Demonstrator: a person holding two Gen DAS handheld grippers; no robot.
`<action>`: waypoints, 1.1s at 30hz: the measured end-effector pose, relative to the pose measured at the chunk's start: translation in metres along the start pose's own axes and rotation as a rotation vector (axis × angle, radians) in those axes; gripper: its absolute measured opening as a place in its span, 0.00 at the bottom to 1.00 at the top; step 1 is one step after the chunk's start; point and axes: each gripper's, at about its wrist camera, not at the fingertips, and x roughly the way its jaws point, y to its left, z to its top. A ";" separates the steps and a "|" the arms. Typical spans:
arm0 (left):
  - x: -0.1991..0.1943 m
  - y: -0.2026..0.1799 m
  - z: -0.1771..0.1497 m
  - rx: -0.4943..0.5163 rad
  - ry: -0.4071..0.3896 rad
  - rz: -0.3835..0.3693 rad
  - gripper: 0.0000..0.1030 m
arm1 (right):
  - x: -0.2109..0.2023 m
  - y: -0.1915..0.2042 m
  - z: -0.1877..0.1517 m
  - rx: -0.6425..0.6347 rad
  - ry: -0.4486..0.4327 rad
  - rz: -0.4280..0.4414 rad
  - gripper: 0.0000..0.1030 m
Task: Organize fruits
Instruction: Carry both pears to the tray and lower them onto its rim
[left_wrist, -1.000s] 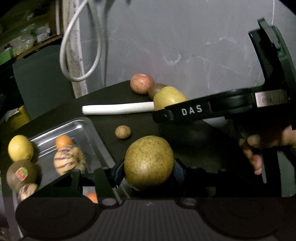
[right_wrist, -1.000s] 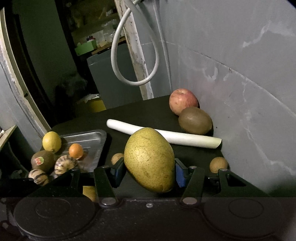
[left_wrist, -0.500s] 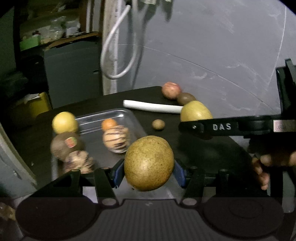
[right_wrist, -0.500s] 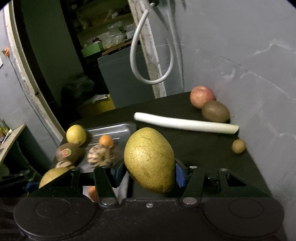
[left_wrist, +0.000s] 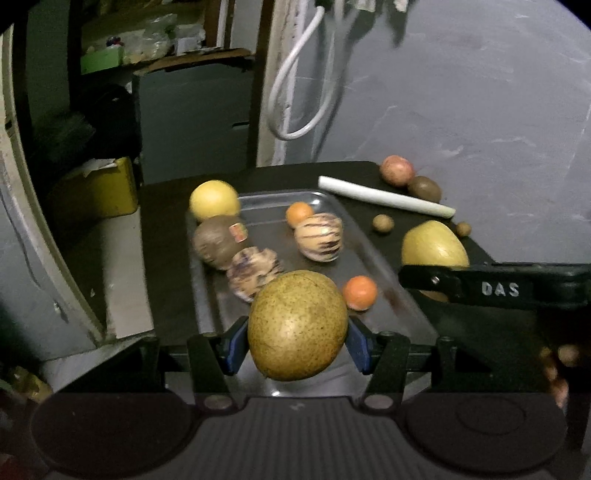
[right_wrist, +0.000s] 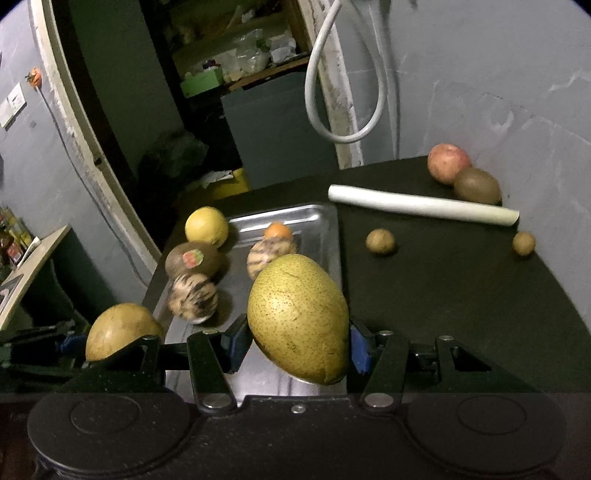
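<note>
Standing against a rough grey plastered wall (right_wrist: 498, 74), the dark matte worktop (right_wrist: 443, 295) carried a shallow stainless-steel tray (left_wrist: 380, 266) at its left side. A looped white cable (right_wrist: 332, 92) hung down the wall above it, and beyond the edge sat a grey cabinet (left_wrist: 192, 118) and a yellow box (left_wrist: 96, 192) in a dim, cluttered doorway.

The left gripper (left_wrist: 297, 341) had its blue-padded fingers clamped on a round speckled yellow-green pear (left_wrist: 297, 325), held over the near end of the tray. The right gripper (right_wrist: 299, 343) was clamped on a longer speckled green pear (right_wrist: 299, 317), held over the tray's near right edge.

In the tray lay two small oranges (left_wrist: 359, 292), two striped cream melons (left_wrist: 319, 237), a stickered brown kiwi (left_wrist: 218, 242) and a yellow lemon (left_wrist: 214, 200) at the far left rim. On the bare worktop lay a long white stalk (right_wrist: 421, 205), a red apple (right_wrist: 448, 163) touching another brown kiwi (right_wrist: 477, 185), and two small tan round fruits (right_wrist: 380, 242), well apart.
</note>
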 end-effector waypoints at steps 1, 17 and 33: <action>0.000 0.003 -0.001 -0.003 0.005 0.003 0.57 | 0.000 0.003 -0.003 0.000 0.004 -0.001 0.54; 0.019 0.022 0.001 0.019 0.042 -0.038 0.57 | 0.008 0.030 -0.033 -0.023 0.040 -0.044 0.54; 0.041 0.028 0.004 -0.019 0.109 -0.028 0.57 | 0.027 0.043 -0.039 -0.077 0.055 -0.071 0.54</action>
